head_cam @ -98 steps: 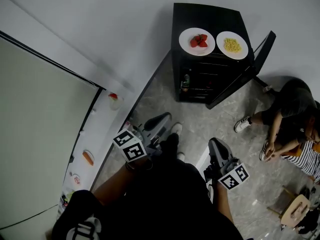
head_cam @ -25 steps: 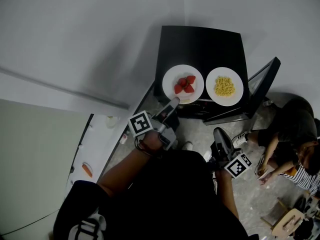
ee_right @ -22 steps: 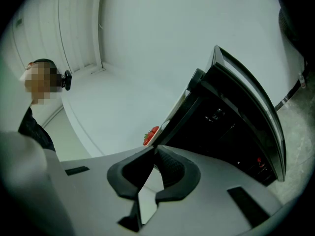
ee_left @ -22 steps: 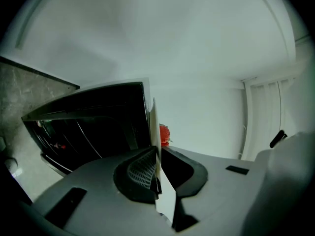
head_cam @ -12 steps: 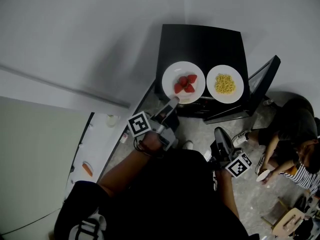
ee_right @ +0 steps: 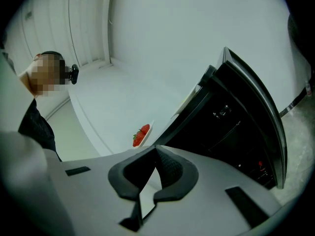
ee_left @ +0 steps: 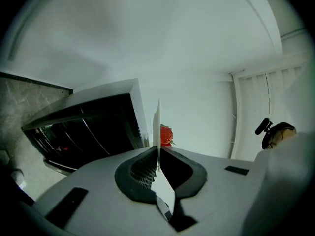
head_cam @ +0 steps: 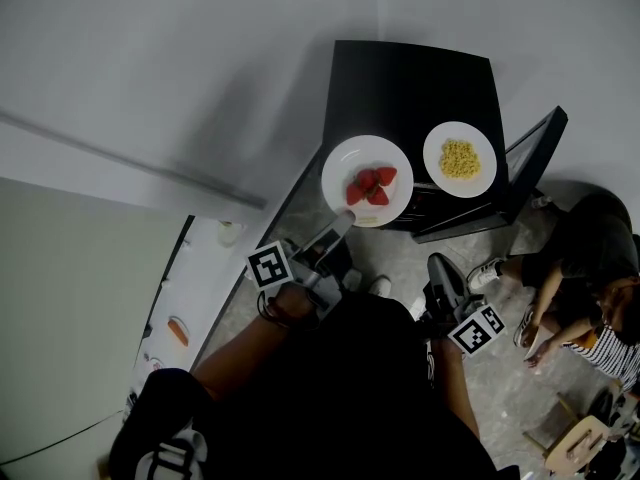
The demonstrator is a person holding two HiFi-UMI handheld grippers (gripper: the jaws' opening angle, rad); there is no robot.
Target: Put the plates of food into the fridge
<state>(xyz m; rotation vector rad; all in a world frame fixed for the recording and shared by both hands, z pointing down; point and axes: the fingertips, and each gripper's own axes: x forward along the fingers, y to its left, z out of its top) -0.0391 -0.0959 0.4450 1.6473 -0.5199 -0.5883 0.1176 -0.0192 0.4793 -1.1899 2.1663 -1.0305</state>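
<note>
- Black fridge top, upper centre of frame: white plate of corn lies near its right front edge.
- Grey floor, centre: fridge stands on it.

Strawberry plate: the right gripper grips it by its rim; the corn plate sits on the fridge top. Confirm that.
Wrong gripper: the left gripper, whose jaws have just been closing, grips the strawberry plate by its rim, as the left gripper view shows. The corn plate does sit on the fridge top.

We see a person sitting on the grey floor, near a wooden stool, and a white ledge.
</note>
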